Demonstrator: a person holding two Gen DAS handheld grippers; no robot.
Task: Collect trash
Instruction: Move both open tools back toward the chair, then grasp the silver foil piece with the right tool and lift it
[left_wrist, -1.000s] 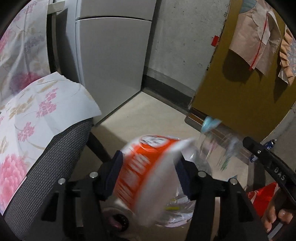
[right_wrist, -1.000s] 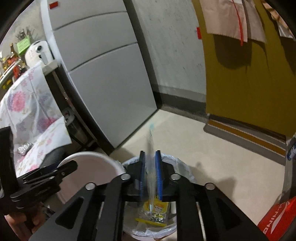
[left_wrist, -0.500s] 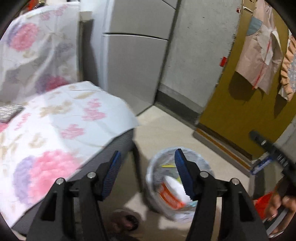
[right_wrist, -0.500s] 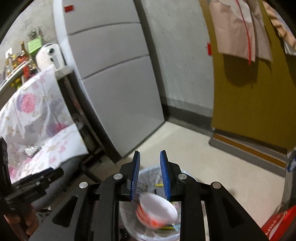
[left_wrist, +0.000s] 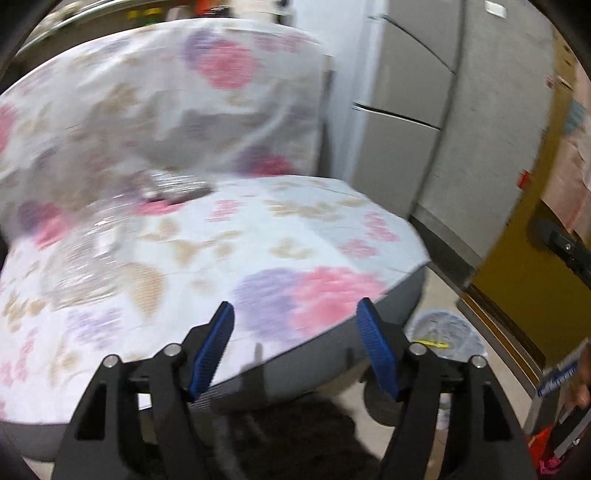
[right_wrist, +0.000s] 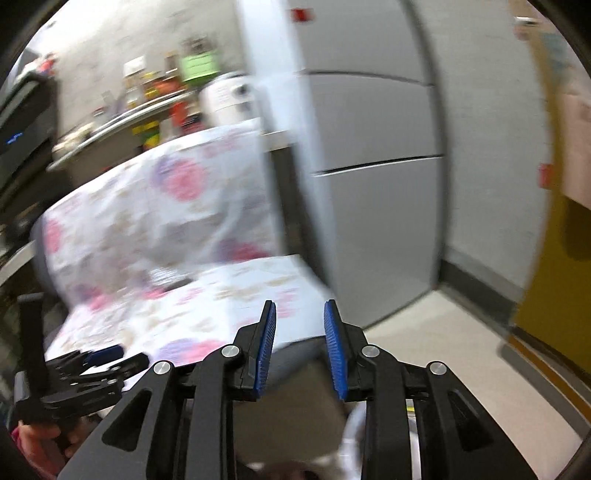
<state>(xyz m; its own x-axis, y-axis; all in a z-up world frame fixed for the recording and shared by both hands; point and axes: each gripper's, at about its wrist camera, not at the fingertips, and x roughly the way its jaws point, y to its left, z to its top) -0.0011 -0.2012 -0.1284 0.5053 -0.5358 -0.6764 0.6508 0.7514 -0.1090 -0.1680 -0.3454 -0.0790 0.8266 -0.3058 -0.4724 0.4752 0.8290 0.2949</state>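
While both the left gripper (left_wrist: 295, 350) and right gripper (right_wrist: 300, 347) have just spread and carry nothing, the bin (left_wrist: 445, 334) at four o'clock holds trash, and a foil wrapper (left_wrist: 173, 186) on the chair (left_wrist: 295, 229) remains.

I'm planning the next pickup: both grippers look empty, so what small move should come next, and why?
Probably ease the left gripper forward toward the silvery wrapper lying at the back of the floral-covered chair seat. Its jaws, just opened wide, hold nothing, and that wrapper looks like remaining trash, though blur obscures it.
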